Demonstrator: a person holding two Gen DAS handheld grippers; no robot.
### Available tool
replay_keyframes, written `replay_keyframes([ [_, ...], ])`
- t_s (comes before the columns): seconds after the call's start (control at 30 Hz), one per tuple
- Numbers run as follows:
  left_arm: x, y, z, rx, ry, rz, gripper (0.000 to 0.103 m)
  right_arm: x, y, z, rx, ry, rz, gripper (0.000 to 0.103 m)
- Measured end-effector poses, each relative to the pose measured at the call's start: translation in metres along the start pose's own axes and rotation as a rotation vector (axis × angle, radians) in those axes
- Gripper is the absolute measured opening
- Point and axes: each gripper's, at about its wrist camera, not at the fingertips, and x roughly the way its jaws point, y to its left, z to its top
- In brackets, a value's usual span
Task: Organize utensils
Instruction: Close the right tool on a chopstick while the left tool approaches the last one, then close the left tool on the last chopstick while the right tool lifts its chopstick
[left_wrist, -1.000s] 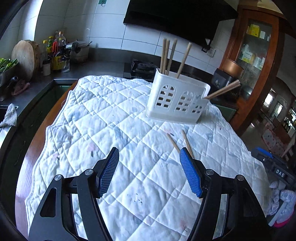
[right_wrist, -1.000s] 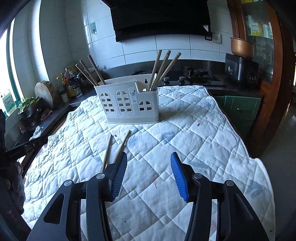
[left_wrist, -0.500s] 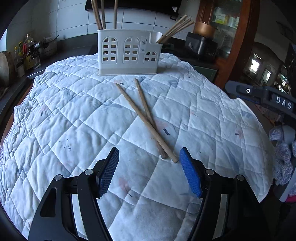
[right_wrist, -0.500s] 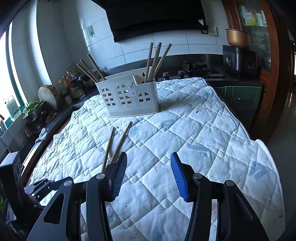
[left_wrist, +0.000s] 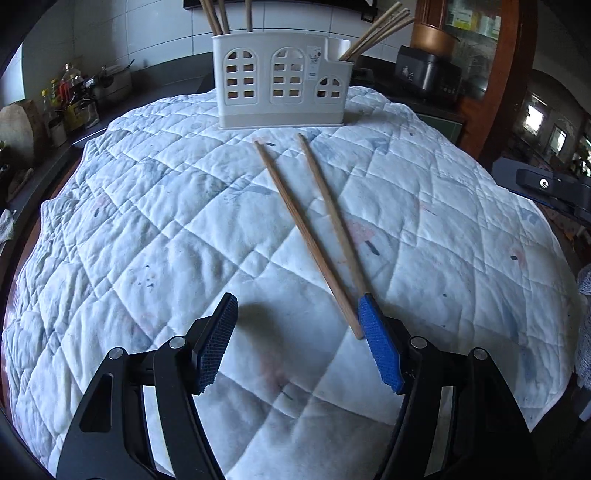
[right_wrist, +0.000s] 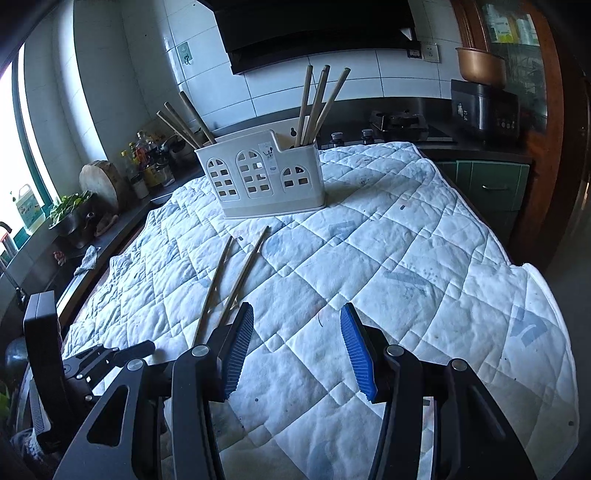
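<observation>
Your left gripper (left_wrist: 297, 334) – fingers wide, empty | two loose wooden chopsticks (left_wrist: 317, 236) lie on the white quilted tabletop (left_wrist: 147, 229), near ends at your right-hand blue pad, long axis running away toward the white plastic utensil caddy (left_wrist: 280, 79) | right gripper (right_wrist: 295, 350) – wide, empty, farther off.

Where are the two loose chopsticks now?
In the left wrist view the chopsticks lie on the quilt, in front of the white holder, their near ends by the left gripper's right finger.
</observation>
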Motion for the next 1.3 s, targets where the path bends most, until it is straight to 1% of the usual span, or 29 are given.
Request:
replay_keyframes([
  [0.07, 0.0, 0.01, 0.001, -0.025, 0.005, 0.003, 0.068, 0.003, 0.005, -0.001, -0.009, 0.008, 0.002, 0.048],
  [0.13, 0.001, 0.019, 0.0, -0.037, 0.009, 0.04, 0.068, 0.007, 0.01, -0.002, -0.016, 0.017, 0.008, 0.048],
  [0.17, 0.001, 0.023, 0.0, -0.049, 0.013, 0.041, 0.068, 0.009, 0.012, -0.002, -0.018, 0.022, 0.011, 0.048],
  [0.23, -0.001, 0.035, 0.0, -0.09, 0.012, 0.028, 0.068, 0.014, 0.019, -0.003, -0.028, 0.033, 0.018, 0.044],
  [0.33, -0.006, 0.046, 0.001, -0.111, -0.005, 0.033, 0.068, 0.025, 0.031, -0.006, -0.039, 0.061, 0.033, 0.037],
  [0.37, -0.008, 0.05, 0.002, -0.118, -0.011, 0.035, 0.068, 0.03, 0.035, -0.007, -0.04, 0.073, 0.039, 0.036],
  [0.43, -0.013, 0.06, 0.002, -0.14, -0.022, 0.035, 0.068, 0.04, 0.043, -0.01, -0.038, 0.094, 0.053, 0.029],
  [0.6, -0.022, 0.078, -0.001, -0.178, -0.04, 0.036, 0.068, 0.068, 0.065, -0.017, -0.04, 0.154, 0.068, 0.022],
  [0.7, -0.026, 0.085, -0.003, -0.194, -0.048, 0.03, 0.068, 0.086, 0.074, -0.021, -0.031, 0.186, 0.058, 0.017],
  [0.77, -0.028, 0.089, -0.004, -0.199, -0.051, 0.029, 0.068, 0.097, 0.078, -0.022, -0.017, 0.203, 0.054, 0.016],
  [0.97, -0.028, 0.092, -0.006, -0.208, -0.052, 0.016, 0.068, 0.107, 0.086, -0.021, -0.039, 0.2, -0.004, 0.013],
  [1.1, -0.027, 0.083, -0.005, -0.197, -0.052, -0.005, 0.068, 0.108, 0.09, -0.022, -0.075, 0.193, -0.039, 0.009],
  [1.17, -0.025, 0.077, -0.004, -0.192, -0.05, -0.018, 0.068, 0.107, 0.088, -0.021, -0.068, 0.188, -0.042, 0.007],
  [1.3, -0.022, 0.063, -0.002, -0.177, -0.046, -0.041, 0.066, 0.098, 0.078, -0.02, -0.044, 0.167, -0.037, 0.007],
])
